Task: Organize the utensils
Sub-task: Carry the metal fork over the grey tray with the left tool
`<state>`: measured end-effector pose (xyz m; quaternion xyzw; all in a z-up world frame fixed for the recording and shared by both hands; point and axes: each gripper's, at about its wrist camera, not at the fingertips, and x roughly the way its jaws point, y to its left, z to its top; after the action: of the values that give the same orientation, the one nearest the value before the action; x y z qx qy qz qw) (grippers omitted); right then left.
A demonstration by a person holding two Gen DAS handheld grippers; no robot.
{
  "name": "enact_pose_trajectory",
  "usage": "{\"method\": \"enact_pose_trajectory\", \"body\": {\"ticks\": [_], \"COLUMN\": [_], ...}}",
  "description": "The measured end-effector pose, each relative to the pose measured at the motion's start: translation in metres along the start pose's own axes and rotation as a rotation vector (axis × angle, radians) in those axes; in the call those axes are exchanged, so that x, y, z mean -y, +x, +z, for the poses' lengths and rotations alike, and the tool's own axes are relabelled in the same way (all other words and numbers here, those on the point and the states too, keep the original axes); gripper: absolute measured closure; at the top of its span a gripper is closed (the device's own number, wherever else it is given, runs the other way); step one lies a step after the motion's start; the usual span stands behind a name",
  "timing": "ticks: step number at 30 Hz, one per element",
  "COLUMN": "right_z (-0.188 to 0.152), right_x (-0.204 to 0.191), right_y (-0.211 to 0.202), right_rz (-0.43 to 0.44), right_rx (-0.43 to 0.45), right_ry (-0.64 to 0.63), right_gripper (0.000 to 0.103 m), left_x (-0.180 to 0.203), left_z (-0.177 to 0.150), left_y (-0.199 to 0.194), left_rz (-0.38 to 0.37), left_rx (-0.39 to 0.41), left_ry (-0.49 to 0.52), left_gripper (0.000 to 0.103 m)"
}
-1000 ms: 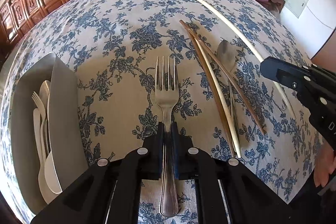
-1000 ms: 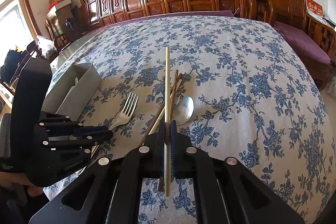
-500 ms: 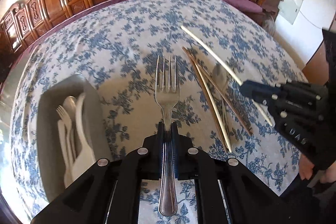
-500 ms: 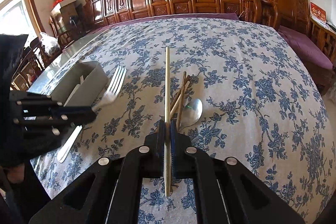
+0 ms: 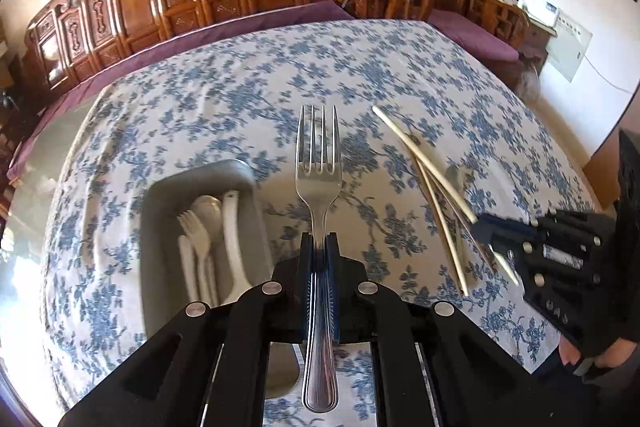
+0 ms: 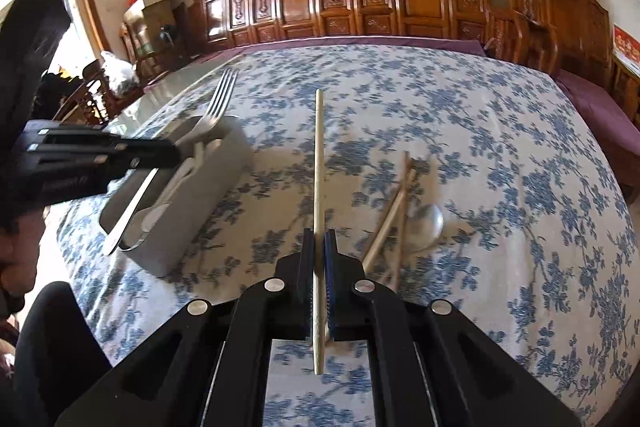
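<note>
Since a second ago the left gripper has lifted its steel fork off the blue-flowered tabletop, and the grey rectangular tray of white plastic cutlery now lies at seven o'clock beneath it. Its jaws are clamped nearly shut on the ridged handle (tines forward). The right gripper pinches a pale, slender chopstick; more chopsticks and a metal spoon lie at two o'clock.

Your left jaws pinch a steel fork by its handle, tines forward, above a grey tray; your right jaws clamp one pale chopstick lengthwise.
</note>
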<state>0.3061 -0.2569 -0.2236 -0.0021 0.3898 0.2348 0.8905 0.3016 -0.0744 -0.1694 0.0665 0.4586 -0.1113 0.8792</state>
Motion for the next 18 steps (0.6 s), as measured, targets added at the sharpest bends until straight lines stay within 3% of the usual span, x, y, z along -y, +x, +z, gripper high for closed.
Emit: {"method": "enact_pose_trajectory", "body": {"ticks": [6,18], "right_z": [-0.001,-0.006], "right_x": [-0.019,-0.016], "right_y": [0.002,0.011], "right_rz": [0.024,0.025], "right_rx": [-0.01,-0.044], "right_ry": [-0.042,-0.032], "right_gripper": [0.097,0.097], "left_x": [-0.032,-0.075], "left_z": [-0.002,-0.025], "left_y": [0.003,0.056], "left_rz": [0.031,0.08], "left_rx": [-0.003,-0.096], "left_ry": [-0.049,-0.125], "left_gripper": [0.097,0.097]}}
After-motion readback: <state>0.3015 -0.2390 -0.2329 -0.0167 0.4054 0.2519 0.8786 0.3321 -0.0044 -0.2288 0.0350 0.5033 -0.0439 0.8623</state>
